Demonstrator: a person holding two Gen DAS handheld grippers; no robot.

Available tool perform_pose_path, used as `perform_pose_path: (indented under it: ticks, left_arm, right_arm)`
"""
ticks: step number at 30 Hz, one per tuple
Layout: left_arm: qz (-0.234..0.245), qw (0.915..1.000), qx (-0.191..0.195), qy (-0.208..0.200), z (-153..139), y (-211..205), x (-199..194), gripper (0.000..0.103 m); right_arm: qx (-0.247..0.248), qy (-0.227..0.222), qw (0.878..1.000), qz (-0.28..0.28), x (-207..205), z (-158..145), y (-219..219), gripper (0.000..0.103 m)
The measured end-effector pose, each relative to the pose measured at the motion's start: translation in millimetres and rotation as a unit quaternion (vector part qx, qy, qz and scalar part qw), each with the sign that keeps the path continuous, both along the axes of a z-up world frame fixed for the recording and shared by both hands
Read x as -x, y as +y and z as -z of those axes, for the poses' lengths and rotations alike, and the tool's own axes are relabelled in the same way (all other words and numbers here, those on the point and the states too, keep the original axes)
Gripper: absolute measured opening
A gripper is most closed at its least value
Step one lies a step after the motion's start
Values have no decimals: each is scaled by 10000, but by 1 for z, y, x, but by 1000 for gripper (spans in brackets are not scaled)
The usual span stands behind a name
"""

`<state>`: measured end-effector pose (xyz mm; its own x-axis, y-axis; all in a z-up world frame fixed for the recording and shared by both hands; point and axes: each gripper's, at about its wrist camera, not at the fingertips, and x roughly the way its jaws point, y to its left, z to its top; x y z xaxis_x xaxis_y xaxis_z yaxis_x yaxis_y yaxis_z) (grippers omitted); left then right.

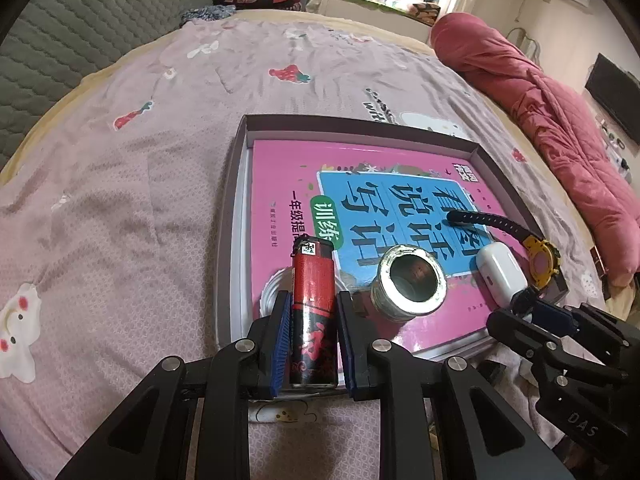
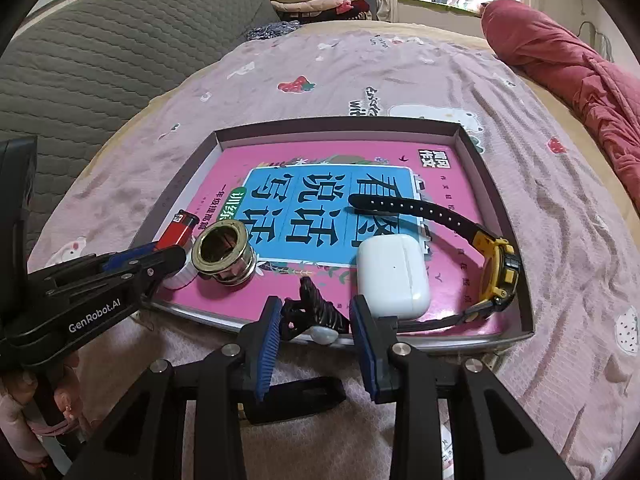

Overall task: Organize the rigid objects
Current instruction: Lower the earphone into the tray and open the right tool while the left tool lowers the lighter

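Red lighter (image 1: 313, 312) between left tongs (image 1: 313, 300)

Glossy plastic lighter (image 1: 313, 280), shiny threaded metal ring (image 1: 412, 282), smooth white plastic case (image 2: 392, 274), glossy paper book cover (image 2: 320, 208).

Right tool (image 2: 316, 322) gripping black clip (image 2: 316, 312), earbud case (image 2: 392, 272), watch (image 2: 496, 268) in tray (image 2: 528, 320)

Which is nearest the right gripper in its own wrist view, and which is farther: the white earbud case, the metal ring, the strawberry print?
From the right gripper:
1. White earbud case, just beyond its right finger.
2. Metal ring, on the book's left.
3. Strawberry print, far up the bedsheet.
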<state>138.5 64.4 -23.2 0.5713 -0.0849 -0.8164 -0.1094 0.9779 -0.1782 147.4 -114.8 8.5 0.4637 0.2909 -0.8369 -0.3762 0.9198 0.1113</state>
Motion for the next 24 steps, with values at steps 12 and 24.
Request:
perform_pose_path:
  ticks: [12, 24]
  left_arm:
    - [8, 10000, 4, -6, -1, 0, 0, 24]
    - [-2, 10000, -85, -38, -6, -4, 5, 32]
  right_arm:
    - [73, -33, 9999, 108, 5, -6, -7, 35]
    - [64, -118, 9998, 121, 10, -11, -14, 37]
